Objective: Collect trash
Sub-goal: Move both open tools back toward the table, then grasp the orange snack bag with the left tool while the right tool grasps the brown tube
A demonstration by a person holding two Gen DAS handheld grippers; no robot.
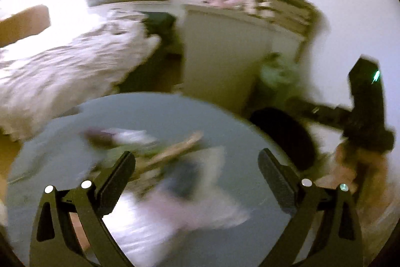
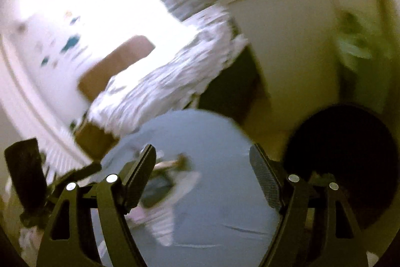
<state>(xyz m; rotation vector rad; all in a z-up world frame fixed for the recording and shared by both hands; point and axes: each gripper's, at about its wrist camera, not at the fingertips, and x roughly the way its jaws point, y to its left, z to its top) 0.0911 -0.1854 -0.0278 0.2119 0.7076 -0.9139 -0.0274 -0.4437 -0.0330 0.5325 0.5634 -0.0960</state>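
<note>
On the round, smooth grey-blue surface (image 1: pixel 62 167) lies a blurred heap of trash (image 1: pixel 172 167): pale crumpled paper, a dark wrapper and a thin wooden stick; no writing can be read. The left gripper (image 1: pixel 197 169) hangs over the heap, jaws wide and holding nothing. The right gripper (image 2: pixel 202 172) is likewise wide and bare, above the same surface. Beside the surface stands a round black bin (image 2: pixel 342 167), its contents too dark to tell.

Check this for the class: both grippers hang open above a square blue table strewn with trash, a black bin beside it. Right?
One thing is wrong: the blue table is round, as the left wrist view shows. The rest holds: left gripper and right gripper are open, trash lies on it, black bin beside.
</note>
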